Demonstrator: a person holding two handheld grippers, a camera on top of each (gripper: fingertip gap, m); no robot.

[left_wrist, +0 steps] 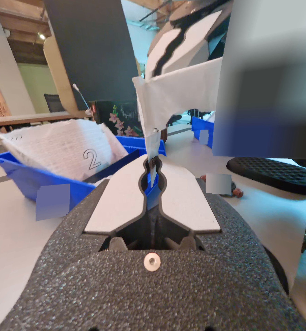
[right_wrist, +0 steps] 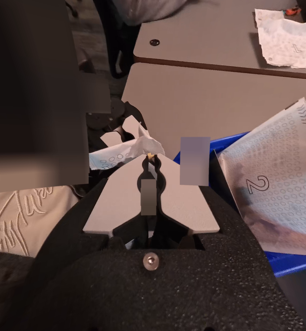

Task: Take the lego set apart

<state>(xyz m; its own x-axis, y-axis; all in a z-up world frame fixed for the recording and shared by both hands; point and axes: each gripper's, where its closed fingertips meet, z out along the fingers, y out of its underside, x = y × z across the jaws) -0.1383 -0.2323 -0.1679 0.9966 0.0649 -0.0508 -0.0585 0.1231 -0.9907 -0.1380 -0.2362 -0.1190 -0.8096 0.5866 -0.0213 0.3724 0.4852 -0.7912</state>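
A torn white paper bag (left_wrist: pixel 177 100) is stretched between my two grippers. My left gripper (left_wrist: pixel 152 158) is shut on its lower narrow strip, above the corner of a blue bin (left_wrist: pixel 23 179). My right gripper (left_wrist: pixel 155 73) comes down from above and is shut on the bag's upper edge. In the right wrist view my right gripper (right_wrist: pixel 151 156) pinches the crumpled bag (right_wrist: pixel 145 147), with a small yellow bit at its tips. The left gripper (right_wrist: pixel 130 138) shows just beyond it, mostly hidden by the paper. No built lego model is in view.
A numbered white paper bag (left_wrist: pixel 59 148) (right_wrist: pixel 274 188) leans in the blue bin (right_wrist: pixel 292 265). A second blue bin (left_wrist: pixel 200 125), a black flower-print box (left_wrist: pixel 116 114), a black mesh pad (left_wrist: pixel 274 173) and small brown pieces (left_wrist: pixel 238 192) lie on the grey table (right_wrist: pixel 220 100). Another torn bag (right_wrist: pixel 288 41) lies on the far table. The left gripper's tips are roughly 5 cm from the right gripper's.
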